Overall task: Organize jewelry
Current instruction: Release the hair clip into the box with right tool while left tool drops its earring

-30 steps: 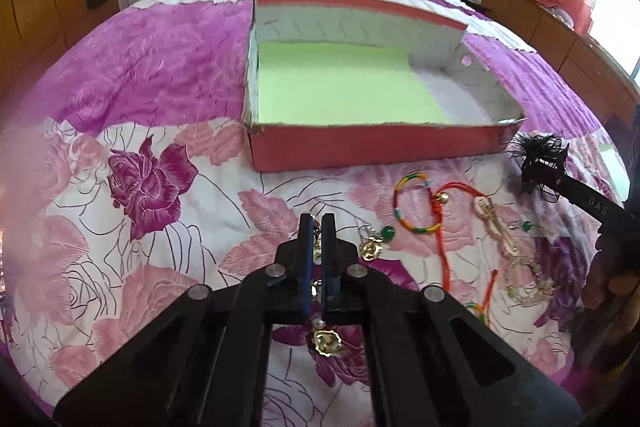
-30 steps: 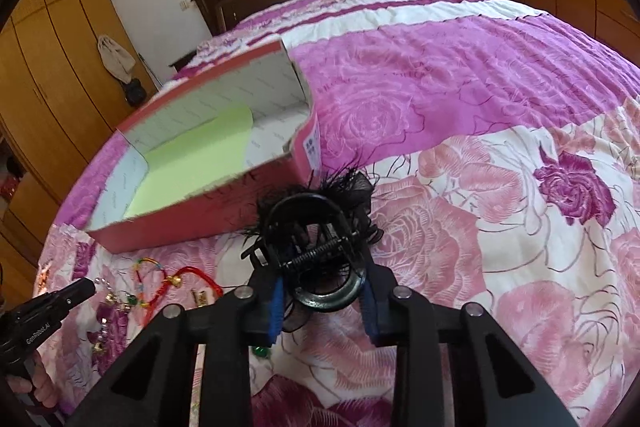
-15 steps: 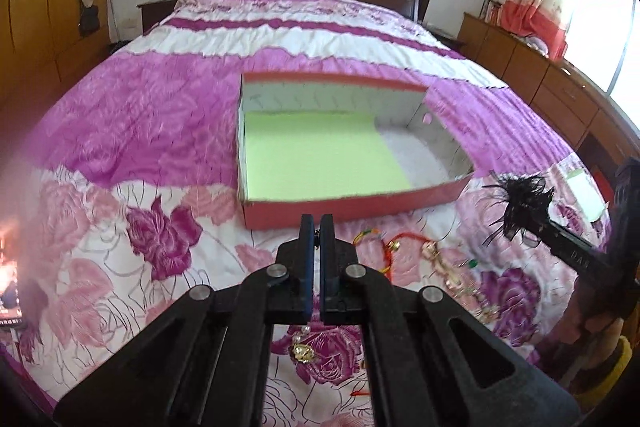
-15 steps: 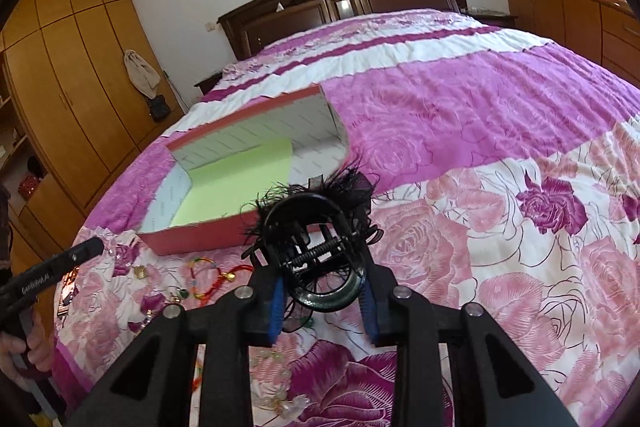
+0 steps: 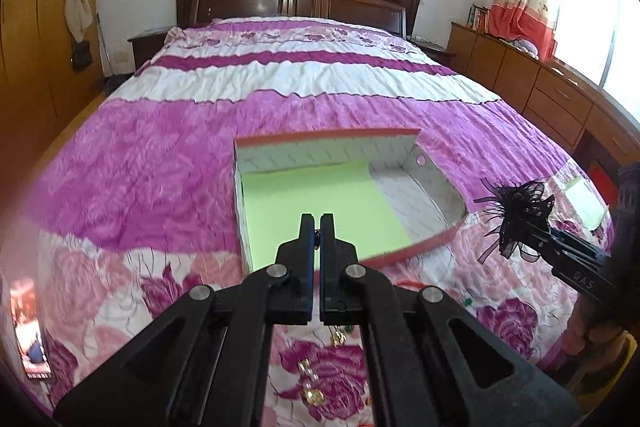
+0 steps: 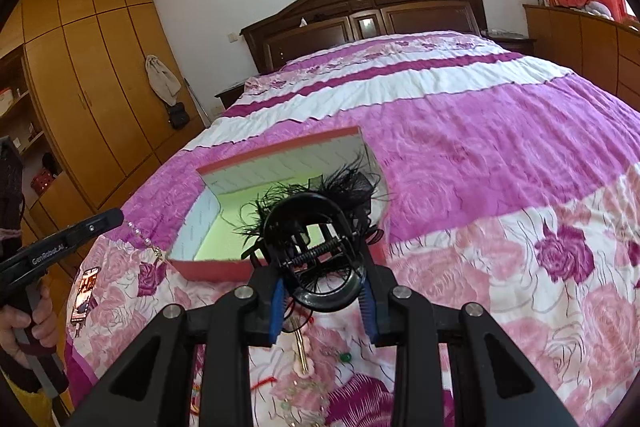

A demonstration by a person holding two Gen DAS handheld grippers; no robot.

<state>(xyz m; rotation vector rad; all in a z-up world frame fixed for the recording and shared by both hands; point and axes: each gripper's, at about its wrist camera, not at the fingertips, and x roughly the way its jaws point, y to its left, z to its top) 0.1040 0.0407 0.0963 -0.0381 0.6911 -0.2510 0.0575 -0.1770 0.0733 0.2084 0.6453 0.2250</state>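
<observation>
Two pieces lifted: one in each gripper, both held above the bed (image 5: 280,83) just short of the box (image 5: 436,239).
Left gripper (image 5: 316,227): fingers fully together, pinching the top of a thin pearl chain (image 6: 146,241) that dangles from the tip with a small gold charm at its end.
Right gripper (image 6: 322,291): fingers part open, blue pads pressing the round handle end of a black hair claw (image 6: 320,247) trimmed with wispy black feathers.
Chain handling: probably very light, limp and prone to swing; the pinch at one end lets it hang straight, but it could slip or tangle.
Claw handling: stiff glossy plastic with a metal spring; likely light and smooth, so the hold on the handle loops looks sound. Feathers are soft and easily crushed, best left untouched.
Box: shallow cardboard tray, red outside, white patterned inside, a pale green sheet (image 5: 320,199) over part of its floor; nothing in it yet.
Bedspread: quilted, rose-printed, soft footing.
Loose jewelry (image 6: 304,371): beads, a red cord and gold bits lying near the grippers' bases.
</observation>
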